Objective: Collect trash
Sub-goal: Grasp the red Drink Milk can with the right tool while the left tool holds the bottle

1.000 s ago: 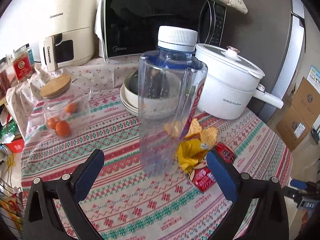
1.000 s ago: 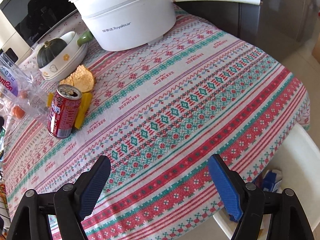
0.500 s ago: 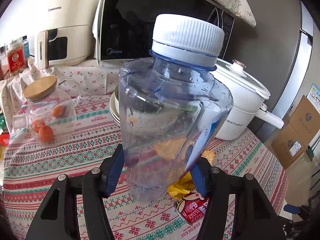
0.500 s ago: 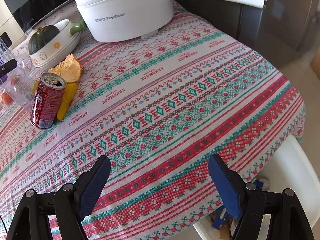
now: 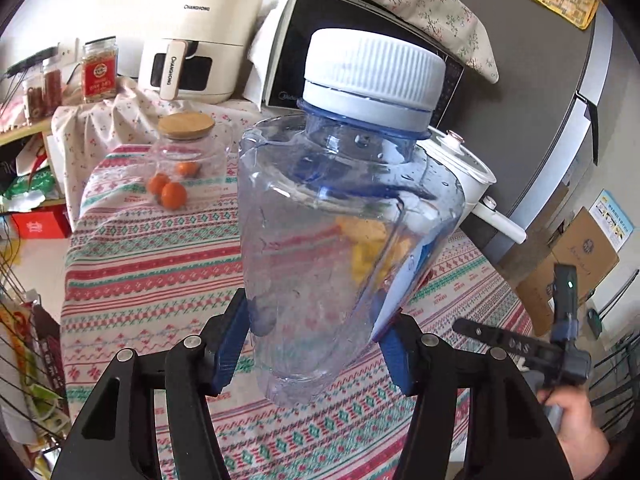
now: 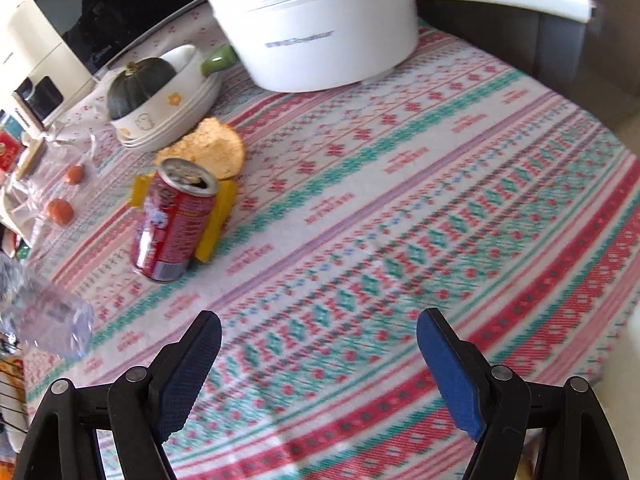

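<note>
My left gripper point(image 5: 316, 344) is shut on a clear empty plastic bottle point(image 5: 344, 232) with a white cap, held tilted above the table; the bottle's base also shows in the right wrist view point(image 6: 44, 316). My right gripper point(image 6: 318, 360) is open and empty above the patterned tablecloth point(image 6: 440, 208). An open red soda can point(image 6: 176, 220) stands left of centre, on a yellow wrapper point(image 6: 218, 220), with an orange rice cracker point(image 6: 208, 148) just behind it.
A white electric pot point(image 6: 320, 28) stands at the back. A stack of bowls holding a dark squash point(image 6: 160, 96) is left of it. A glass jar with small oranges point(image 5: 180, 168), an air fryer point(image 5: 200, 40) and a microwave point(image 5: 304, 48) stand behind.
My left gripper closed on the bottle and lifted it off the table, tilting it. My right gripper moved closer over the table toward the can.
</note>
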Demonstrator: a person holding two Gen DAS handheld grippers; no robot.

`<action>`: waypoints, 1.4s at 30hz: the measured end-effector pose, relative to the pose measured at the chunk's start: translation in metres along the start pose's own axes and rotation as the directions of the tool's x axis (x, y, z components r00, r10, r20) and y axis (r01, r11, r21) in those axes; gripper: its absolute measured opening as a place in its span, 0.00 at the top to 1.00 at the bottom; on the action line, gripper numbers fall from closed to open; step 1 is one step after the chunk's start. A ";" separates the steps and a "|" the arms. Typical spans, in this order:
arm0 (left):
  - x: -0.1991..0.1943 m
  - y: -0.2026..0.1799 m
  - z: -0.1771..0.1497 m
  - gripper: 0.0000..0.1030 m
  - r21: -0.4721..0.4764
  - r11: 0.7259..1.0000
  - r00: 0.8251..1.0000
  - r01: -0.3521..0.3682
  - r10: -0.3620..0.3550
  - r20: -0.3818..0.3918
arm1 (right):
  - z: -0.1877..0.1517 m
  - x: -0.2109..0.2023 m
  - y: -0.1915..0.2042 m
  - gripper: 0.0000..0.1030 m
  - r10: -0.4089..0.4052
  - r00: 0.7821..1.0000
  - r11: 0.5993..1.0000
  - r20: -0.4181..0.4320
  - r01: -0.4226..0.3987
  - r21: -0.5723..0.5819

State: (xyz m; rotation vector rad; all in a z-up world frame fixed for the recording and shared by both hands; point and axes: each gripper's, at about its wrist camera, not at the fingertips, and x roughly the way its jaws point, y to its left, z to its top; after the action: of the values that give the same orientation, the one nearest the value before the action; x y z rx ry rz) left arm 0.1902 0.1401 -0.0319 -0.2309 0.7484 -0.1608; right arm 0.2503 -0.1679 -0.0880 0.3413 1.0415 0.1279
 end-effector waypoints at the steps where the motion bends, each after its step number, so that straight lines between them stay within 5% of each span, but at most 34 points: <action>1: -0.006 0.006 -0.003 0.39 -0.005 1.000 1.000 -0.010 0.010 0.005 | 0.002 0.007 0.010 0.18 0.022 1.000 1.000 -0.002 -0.022 0.002; 6: -0.016 0.033 -0.012 0.39 -0.064 0.998 1.000 -0.012 0.011 -0.016 | 0.011 0.037 0.045 0.18 0.106 0.994 0.993 0.002 -0.106 0.059; 17: -0.013 0.062 -0.017 0.39 -0.097 0.995 0.998 -0.037 0.033 -0.048 | 0.034 0.072 0.065 0.30 0.100 0.995 0.991 0.008 -0.100 0.092; 22: -0.015 0.059 -0.016 0.39 -0.078 0.997 0.999 -0.027 0.023 -0.045 | 0.034 0.068 0.061 0.54 0.145 0.989 0.984 0.008 -0.145 0.106; 23: -0.016 0.057 -0.017 0.39 -0.072 0.997 0.999 -0.027 0.024 -0.044 | 0.035 0.064 0.059 0.66 0.168 0.986 0.980 0.005 -0.167 0.106; 24: -0.016 0.055 -0.017 0.39 -0.067 0.997 0.999 -0.024 0.021 -0.046 | 0.034 0.059 0.058 1.00 0.167 0.986 0.981 -0.009 -0.166 0.099; 25: -0.015 0.053 -0.017 0.39 -0.066 0.998 0.999 -0.020 0.017 -0.051 | 0.033 0.052 0.057 0.93 0.156 0.988 0.985 -0.012 -0.154 0.081; 30: -0.016 0.044 -0.018 0.39 -0.093 0.996 0.998 0.002 -0.008 -0.063 | 0.025 0.028 0.048 0.91 0.111 0.993 0.994 -0.044 -0.110 0.025; 32: -0.017 0.040 -0.017 0.39 -0.080 0.997 0.998 -0.001 -0.004 -0.056 | 0.023 0.022 0.044 0.72 0.107 0.993 0.994 -0.042 -0.105 0.042; 34: -0.019 0.038 -0.017 0.39 -0.067 0.998 0.999 -0.012 0.008 -0.049 | 0.022 0.018 0.045 0.38 0.106 0.994 0.993 -0.013 -0.105 0.044; 42: -0.015 0.048 -0.014 0.39 -0.086 0.996 0.998 -0.039 0.035 -0.052 | 0.040 0.065 0.084 0.36 0.116 0.993 0.993 -0.028 -0.115 0.031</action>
State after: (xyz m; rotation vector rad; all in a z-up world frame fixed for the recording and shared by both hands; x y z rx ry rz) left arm 0.1729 0.1879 -0.0447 -0.2965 0.8098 -0.0992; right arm 0.3222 -0.0808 -0.0951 0.4272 1.0543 0.2225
